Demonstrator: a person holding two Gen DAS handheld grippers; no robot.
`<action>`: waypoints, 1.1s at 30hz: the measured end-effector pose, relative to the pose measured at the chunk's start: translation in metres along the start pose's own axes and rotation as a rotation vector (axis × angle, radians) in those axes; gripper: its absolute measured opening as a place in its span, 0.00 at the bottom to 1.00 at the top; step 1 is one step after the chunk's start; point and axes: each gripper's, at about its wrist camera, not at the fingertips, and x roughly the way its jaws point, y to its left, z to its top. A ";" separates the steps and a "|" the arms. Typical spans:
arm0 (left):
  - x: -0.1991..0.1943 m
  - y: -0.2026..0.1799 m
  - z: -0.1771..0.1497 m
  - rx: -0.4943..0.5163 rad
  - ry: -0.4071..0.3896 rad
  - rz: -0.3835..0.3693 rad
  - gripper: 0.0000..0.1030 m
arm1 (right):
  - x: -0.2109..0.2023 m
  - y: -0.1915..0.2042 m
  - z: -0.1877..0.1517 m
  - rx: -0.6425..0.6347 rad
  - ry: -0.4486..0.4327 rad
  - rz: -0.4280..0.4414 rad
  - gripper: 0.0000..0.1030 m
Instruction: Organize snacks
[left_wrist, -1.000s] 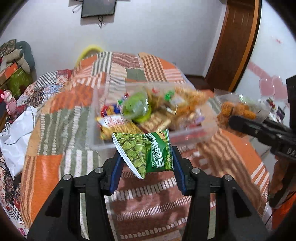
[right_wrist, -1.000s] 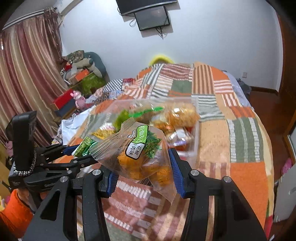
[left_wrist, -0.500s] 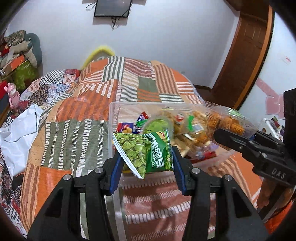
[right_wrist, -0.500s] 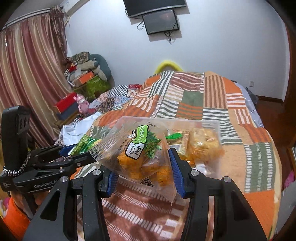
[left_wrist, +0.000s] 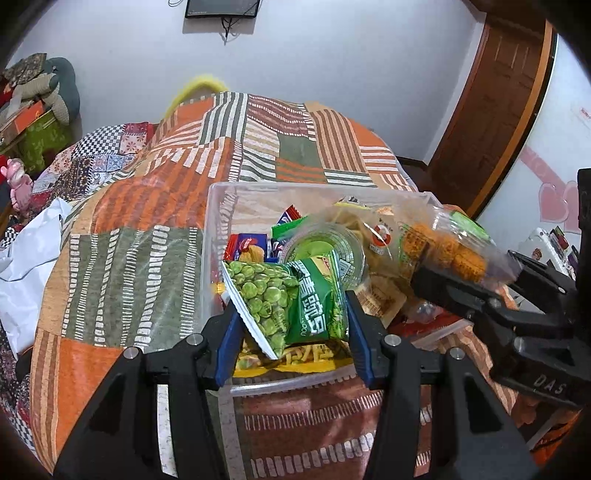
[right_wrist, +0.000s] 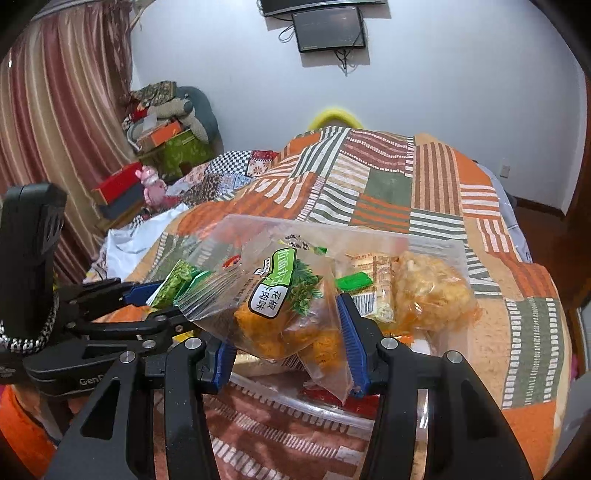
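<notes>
Left wrist view, left gripper (left_wrist: 291, 317) grasping one green pea packet (left_wrist: 291, 299), right gripper (right_wrist: 286, 332) clamping one clear orange-snack bag (right_wrist: 284, 306), one clear bin (left_wrist: 221, 206) below.

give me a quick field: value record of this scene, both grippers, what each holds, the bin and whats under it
left gripper: shut on the green pea packet, held above the bin's near edge
right gripper: shut on the clear bag of orange snacks, also over the bin
clear plastic bin: open top, already holds mixed snack packets and a green-lidded cup
surface: patchwork bedspread in orange, green and brown stripes
background: wall-mounted screen, curtain at left
task state: both packets in the grippers, not yet dropped in
</notes>
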 end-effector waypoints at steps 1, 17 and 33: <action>0.000 0.000 -0.001 0.002 0.004 0.004 0.51 | 0.001 0.000 -0.002 0.001 0.015 0.001 0.50; -0.043 -0.006 -0.009 0.002 -0.033 0.015 0.66 | -0.031 -0.015 -0.008 0.109 0.036 0.058 0.75; -0.179 -0.058 0.007 0.066 -0.370 -0.007 0.71 | -0.157 0.002 0.013 0.081 -0.273 -0.019 0.75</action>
